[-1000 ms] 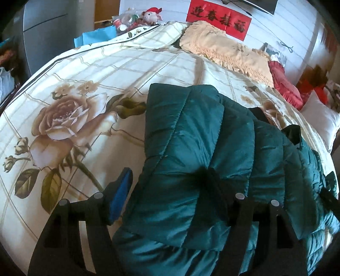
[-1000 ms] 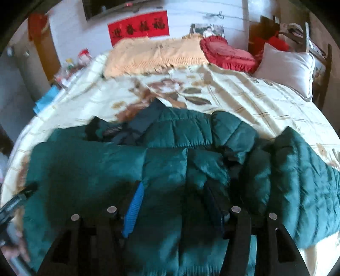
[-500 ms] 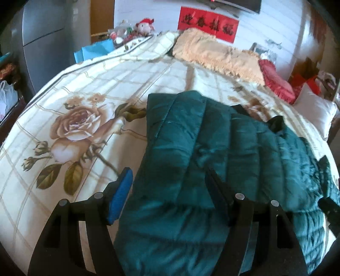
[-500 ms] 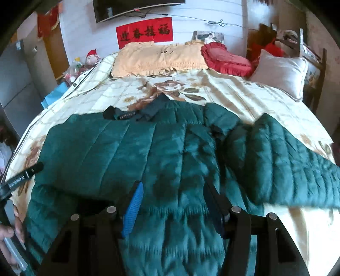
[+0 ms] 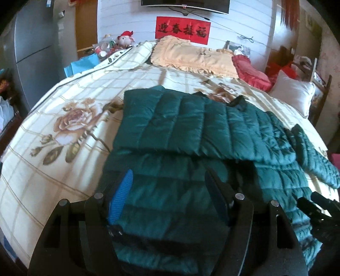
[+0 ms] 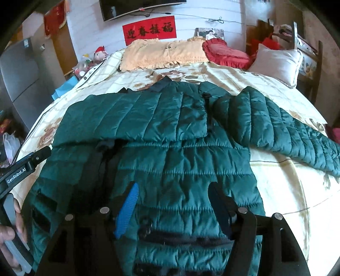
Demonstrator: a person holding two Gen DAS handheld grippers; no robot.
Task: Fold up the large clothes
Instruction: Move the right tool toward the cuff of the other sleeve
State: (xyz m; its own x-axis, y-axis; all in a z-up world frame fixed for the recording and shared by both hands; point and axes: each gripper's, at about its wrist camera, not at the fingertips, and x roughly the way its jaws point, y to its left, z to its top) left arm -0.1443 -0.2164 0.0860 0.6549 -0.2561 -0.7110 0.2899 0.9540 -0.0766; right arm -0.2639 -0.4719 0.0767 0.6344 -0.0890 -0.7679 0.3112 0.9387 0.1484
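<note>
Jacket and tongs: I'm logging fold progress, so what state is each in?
Jacket: spread on the bed, not gripped.
Left sleeve: folded across the chest.
Right sleeve: stretched out on the bedspread.
Left tongs: open.
Right tongs: open.

Ahead of you: bed point(image 5: 63, 161) under a cream checked spread printed with roses. At its head, a yellow frilled pillow point(image 5: 191, 56), a red frilled cushion point(image 5: 251, 72) beside it, a white pillow point(image 5: 292, 93) to the right. Red banner point(image 5: 183, 30) with black characters on the white wall, a dark screen point(image 5: 184, 5) mounted above. Plush toy point(image 5: 125, 39) in a red cap at left, grey fridge point(image 5: 31, 51) beyond.
</note>
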